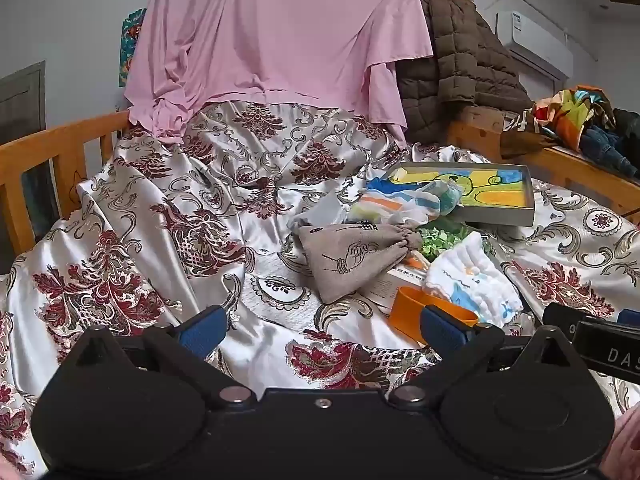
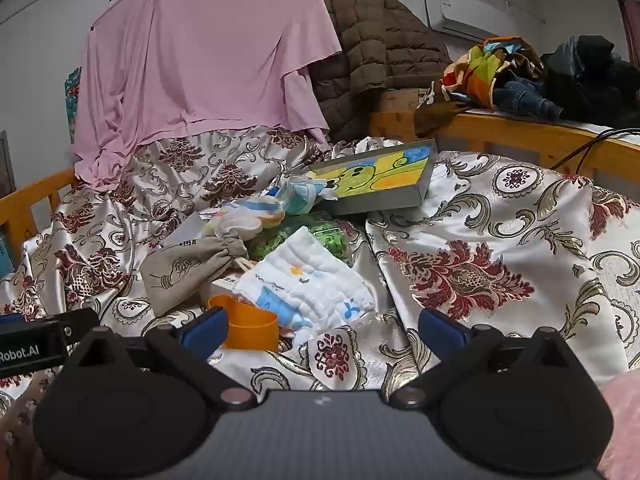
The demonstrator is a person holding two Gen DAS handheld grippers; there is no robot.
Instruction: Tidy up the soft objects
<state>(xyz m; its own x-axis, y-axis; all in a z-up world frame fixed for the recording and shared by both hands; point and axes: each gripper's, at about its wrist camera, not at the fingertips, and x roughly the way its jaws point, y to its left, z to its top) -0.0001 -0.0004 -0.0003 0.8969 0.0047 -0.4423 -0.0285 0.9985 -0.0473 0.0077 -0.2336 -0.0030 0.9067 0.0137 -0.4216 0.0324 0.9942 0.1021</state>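
both grippers hover low over the bedspread point(image 2: 500, 240), jaws spread wide and holding nothing: the left gripper point(image 1: 324, 330) sits to the left of the pile, the right gripper point(image 2: 320, 330) just in front of it.

the soft things lie in one heap mid-bed. the white cloth point(image 2: 312, 284) is nearest, a folded quilted square that looks light and limp; it should bunch when pinched, so a bite on its raised front fold seems safer than on a flat face. its near edge touches the orange cup point(image 2: 248, 326) (hard, likely to skid on satin if nudged). the grey pouch point(image 1: 352, 256) is soft and slack, best taken at its gathered drawstring neck, which lies next to the green stuff point(image 2: 320, 236). behind it the striped socks point(image 1: 396, 204) rest against the picture box point(image 1: 496, 196), a stiff item that tilts on the folds.

the bedspread itself looks slick and rumpled, so fingers pressed too deep could catch it along with a cloth.

open room: broad bare spread to the right of the heap and to its left. wooden rails point(image 2: 520, 136) bound both sides.
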